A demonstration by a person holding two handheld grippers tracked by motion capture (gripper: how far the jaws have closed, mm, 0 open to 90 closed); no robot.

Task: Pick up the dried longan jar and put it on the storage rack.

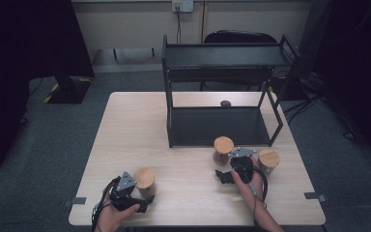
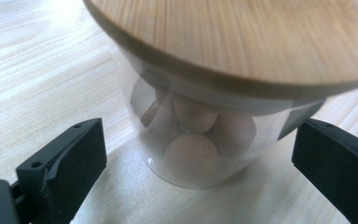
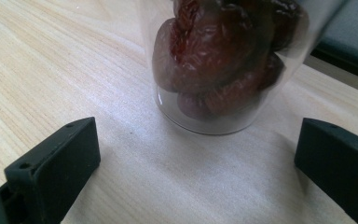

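A glass jar (image 1: 145, 179) with a wooden lid stands near the table's front left; in the left gripper view this jar (image 2: 200, 130) holds pale round balls. My left gripper (image 1: 143, 194) (image 2: 198, 135) is open, its jaws on either side of the jar and clear of the glass. A second lidded jar (image 1: 223, 150) stands in front of the shelf; the right gripper view shows dark red dried fruit inside this jar (image 3: 219, 65). My right gripper (image 1: 228, 167) (image 3: 198, 130) is open just short of it, with bare table between its jaws.
A third lidded jar (image 1: 269, 160) stands right of my right hand. A black two-tier shelf (image 1: 222, 126) occupies the back of the table, with a small dark object (image 1: 225, 103) behind its lower tier. A chair (image 1: 239, 36) stands beyond the table.
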